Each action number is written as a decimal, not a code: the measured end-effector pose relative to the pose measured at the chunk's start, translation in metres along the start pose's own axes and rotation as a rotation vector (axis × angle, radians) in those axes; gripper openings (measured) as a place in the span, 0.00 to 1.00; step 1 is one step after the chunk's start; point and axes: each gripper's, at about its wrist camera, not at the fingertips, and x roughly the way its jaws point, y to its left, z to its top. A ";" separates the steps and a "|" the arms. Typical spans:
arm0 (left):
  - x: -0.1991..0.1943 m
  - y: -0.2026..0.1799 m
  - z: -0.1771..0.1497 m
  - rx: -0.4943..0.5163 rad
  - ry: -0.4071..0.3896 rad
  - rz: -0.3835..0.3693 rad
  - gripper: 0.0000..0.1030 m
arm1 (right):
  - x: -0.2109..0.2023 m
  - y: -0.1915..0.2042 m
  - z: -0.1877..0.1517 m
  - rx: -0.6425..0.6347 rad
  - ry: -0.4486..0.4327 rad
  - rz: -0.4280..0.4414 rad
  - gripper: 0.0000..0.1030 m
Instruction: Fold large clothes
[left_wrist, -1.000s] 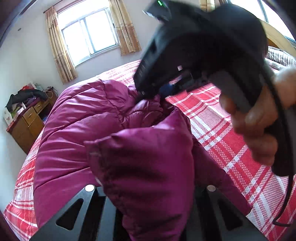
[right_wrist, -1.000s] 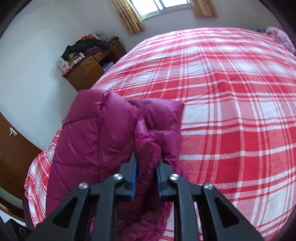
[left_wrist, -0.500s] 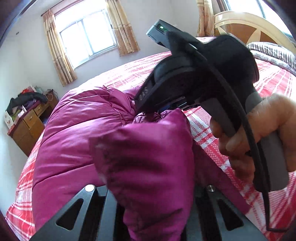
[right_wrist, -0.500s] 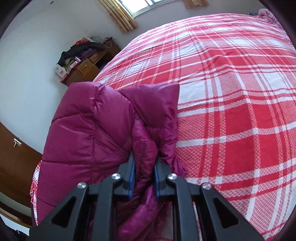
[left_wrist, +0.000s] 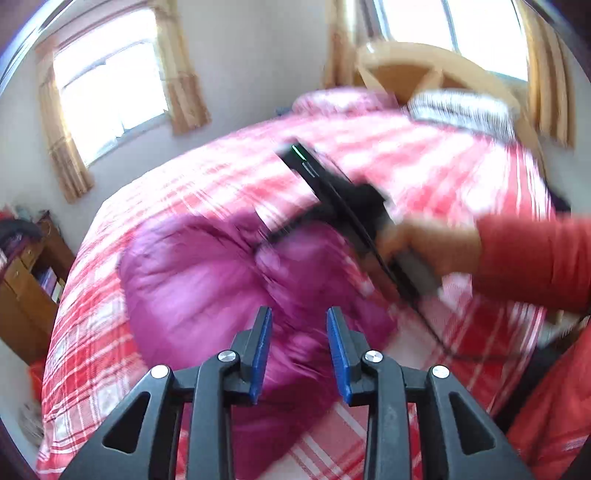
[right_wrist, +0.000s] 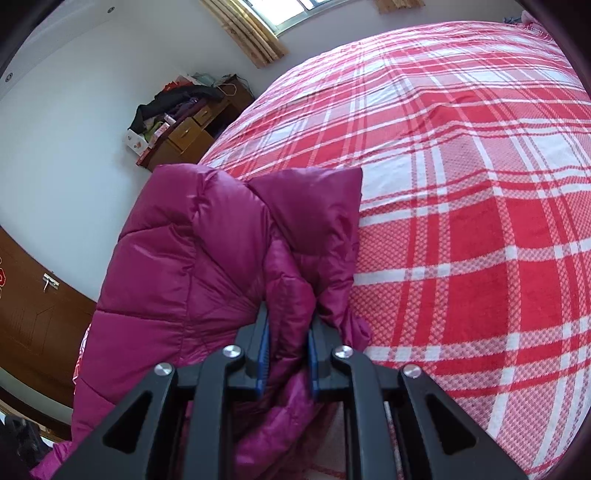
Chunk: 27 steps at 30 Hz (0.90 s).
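Magenta puffy down jacket (left_wrist: 207, 280) is lying bunched on the red plaid bed (left_wrist: 424, 162), and in the blurry left wrist view the left gripper (left_wrist: 298, 354) is opening its blue pads with nothing pinched between them. Over in the right wrist view, the right gripper (right_wrist: 287, 354) is clamping a thick fold of that jacket (right_wrist: 207, 258) by its near edge; I'm guessing it's light, squishy and slick, so grabbing a seam or hem is looking safer than loose puff.

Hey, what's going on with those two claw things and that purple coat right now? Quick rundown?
Left gripper opening, nothing between its pads. Right gripper clamped on a fold of the magenta puffer jacket. Jacket bunched on the plaid bed. Nothing in the way.
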 end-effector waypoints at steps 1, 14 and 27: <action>-0.003 0.016 0.008 -0.043 -0.026 0.023 0.33 | -0.001 0.002 0.000 -0.014 -0.002 -0.009 0.15; 0.141 0.135 0.044 -0.440 0.158 0.262 0.55 | -0.002 0.014 -0.004 -0.102 -0.010 -0.080 0.15; 0.126 0.138 0.005 -0.522 0.146 0.300 0.57 | 0.010 0.018 0.006 -0.111 0.008 -0.100 0.15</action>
